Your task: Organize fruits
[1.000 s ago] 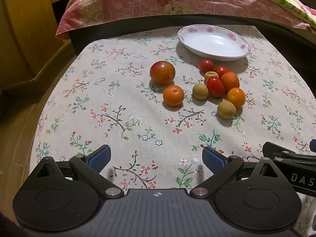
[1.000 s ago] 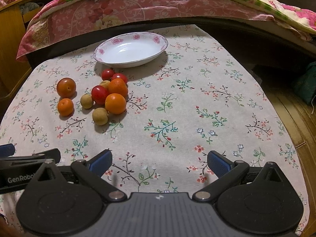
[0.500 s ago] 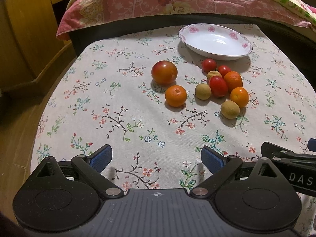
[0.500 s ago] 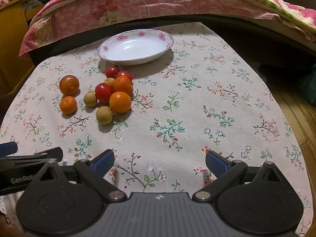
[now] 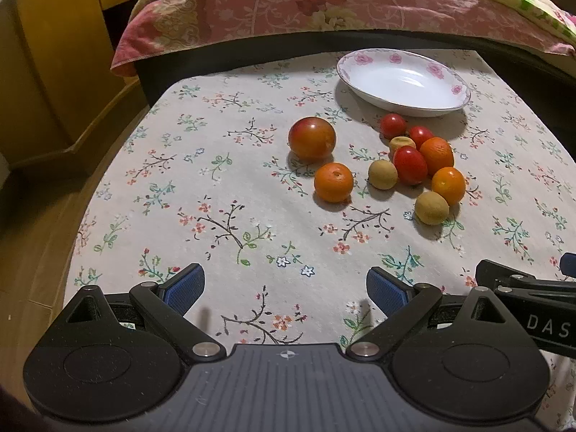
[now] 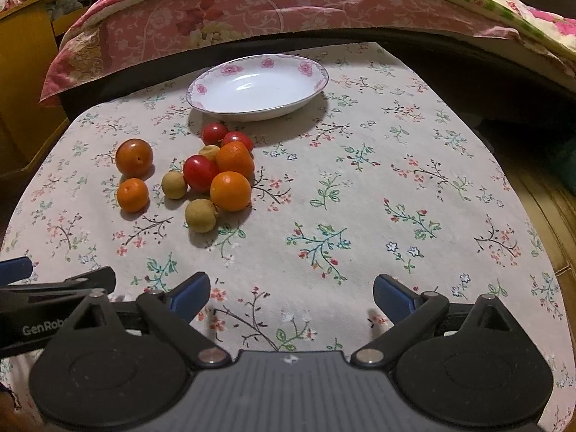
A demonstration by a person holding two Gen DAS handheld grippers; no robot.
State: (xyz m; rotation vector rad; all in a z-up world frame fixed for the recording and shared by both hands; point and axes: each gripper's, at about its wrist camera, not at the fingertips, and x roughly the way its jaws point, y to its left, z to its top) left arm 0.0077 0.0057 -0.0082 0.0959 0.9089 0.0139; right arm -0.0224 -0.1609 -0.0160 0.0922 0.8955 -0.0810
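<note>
While the plate [image 6: 257, 88] sits bare, all fruits [image 6: 201, 176] lie on the tabletop [image 6: 360, 198]; left gripper [image 5: 284, 286] and right gripper [image 6: 291, 293] jaws gape, grasping nothing.

Floral-clothed table [image 5: 223, 187] bears a plate [image 5: 403, 79] and clustered fruits [image 5: 410, 165].

Fruits [image 6: 201, 176] lie on the tablecloth [image 6: 360, 198] before the plate [image 6: 257, 88].

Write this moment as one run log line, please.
phase: before first pick | left tool: open, empty | right tool: open, empty | fruits: all on tablecloth | dish: empty
</note>
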